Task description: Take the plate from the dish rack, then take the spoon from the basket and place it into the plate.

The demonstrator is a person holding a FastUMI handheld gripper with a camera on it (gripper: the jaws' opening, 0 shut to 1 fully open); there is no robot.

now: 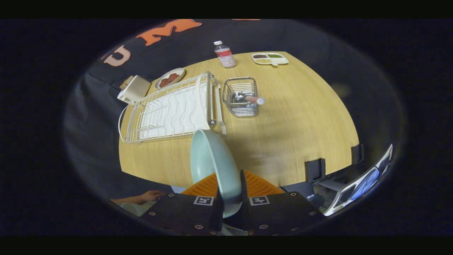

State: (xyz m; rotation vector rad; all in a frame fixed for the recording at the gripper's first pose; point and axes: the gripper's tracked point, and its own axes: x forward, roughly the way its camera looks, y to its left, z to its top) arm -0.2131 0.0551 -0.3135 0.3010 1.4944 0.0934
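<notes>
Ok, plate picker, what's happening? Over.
Fingers shut on plate, held above table. Spoon waiting in basket. Nothing in the way.

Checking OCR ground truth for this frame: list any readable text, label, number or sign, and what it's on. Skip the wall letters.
Nothing here reads as text.
Bottle: pale label with a pinkish band, print too small and blurred to read.
Hand-held gripper, shut on the plate: two square black-and-white marker tags on its body, patterns, not words.
Tilted screen past the table edge: lit, too blurred to make out.
</notes>
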